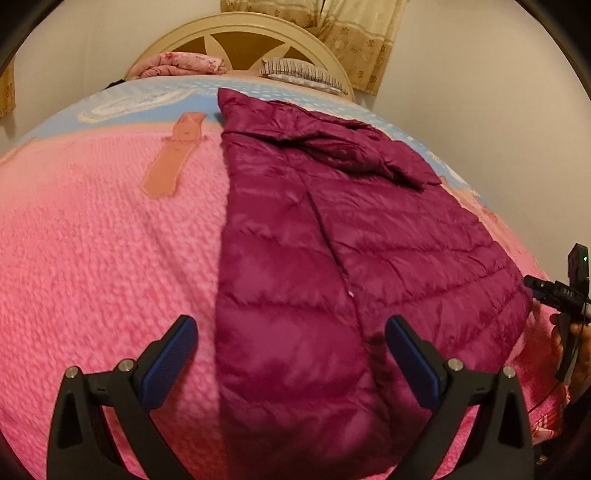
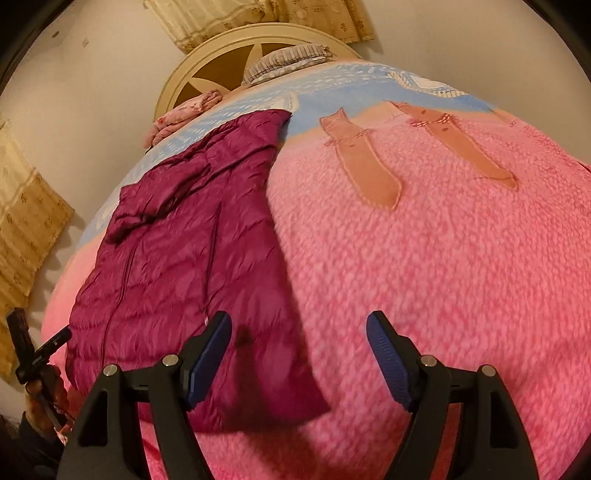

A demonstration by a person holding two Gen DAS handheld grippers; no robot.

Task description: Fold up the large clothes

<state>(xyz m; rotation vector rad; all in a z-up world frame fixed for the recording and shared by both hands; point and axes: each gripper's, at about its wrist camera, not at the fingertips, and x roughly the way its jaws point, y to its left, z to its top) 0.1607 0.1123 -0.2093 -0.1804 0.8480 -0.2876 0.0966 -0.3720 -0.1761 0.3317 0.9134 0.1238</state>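
Observation:
A magenta quilted down jacket [image 1: 332,236] lies flat on the pink bed cover, its length running toward the headboard, with a sleeve folded across its top. It also shows in the right wrist view [image 2: 192,266]. My left gripper [image 1: 291,332] is open and empty, hovering above the jacket's near hem. My right gripper [image 2: 299,332] is open and empty, above the jacket's near corner and the pink cover beside it. The right gripper's body appears at the right edge of the left wrist view [image 1: 569,291], and the left gripper's body at the left edge of the right wrist view [image 2: 33,354].
The pink fleece bed cover [image 1: 92,258] with a blue band and salmon appliqué strips [image 2: 365,158] covers the bed. A cream headboard [image 1: 240,31], a striped pillow [image 1: 303,70] and folded pink bedding [image 1: 181,62] are at the far end. Curtains hang behind.

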